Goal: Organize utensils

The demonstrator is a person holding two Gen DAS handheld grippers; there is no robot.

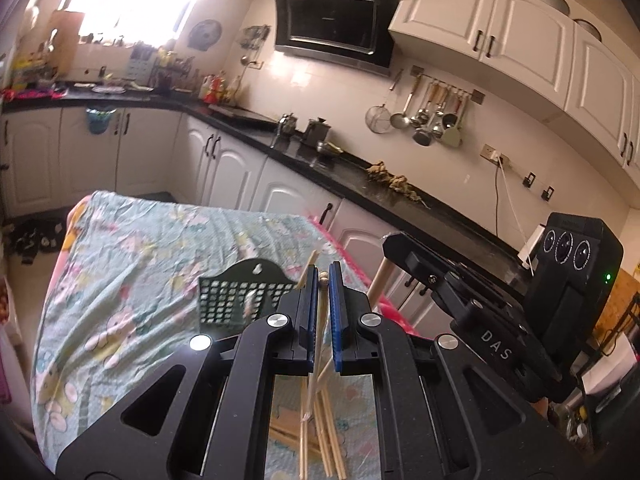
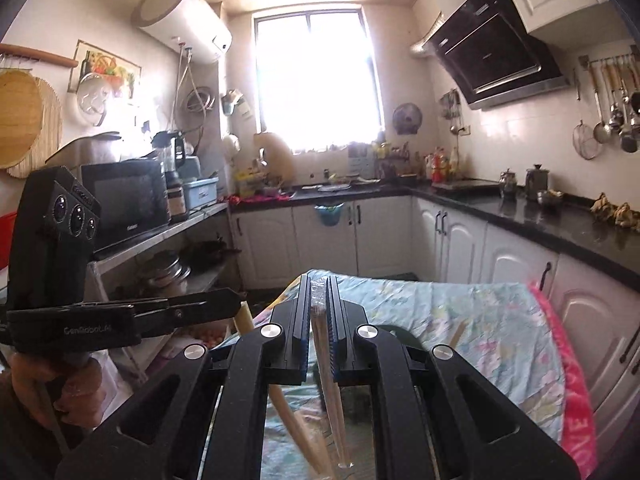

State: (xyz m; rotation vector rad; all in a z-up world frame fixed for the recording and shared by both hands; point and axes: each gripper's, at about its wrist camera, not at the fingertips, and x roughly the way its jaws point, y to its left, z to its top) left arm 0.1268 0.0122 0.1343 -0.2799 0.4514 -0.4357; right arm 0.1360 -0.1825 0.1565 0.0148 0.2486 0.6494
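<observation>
I'm holding thin wooden stick (image 1: 319, 312) in left gripper (image 1: 319, 280), fingers (image 1: 307, 300) nearly closed on it, above desk (image 1: 132, 240), just right of rack (image 1: 236, 296). Right gripper (image 2: 318, 300) is pinching plastic-wrapped chopsticks (image 2: 320, 332), fingers narrow. Judging both light, stiff, slippery; gripping mid-length is looking safest. Loose sticks (image 1: 324, 432) lying on desk below.

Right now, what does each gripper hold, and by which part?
Left gripper pinches thin wooden chopsticks near their upper ends; right gripper clamps plastic-wrapped chopsticks near the top.
</observation>
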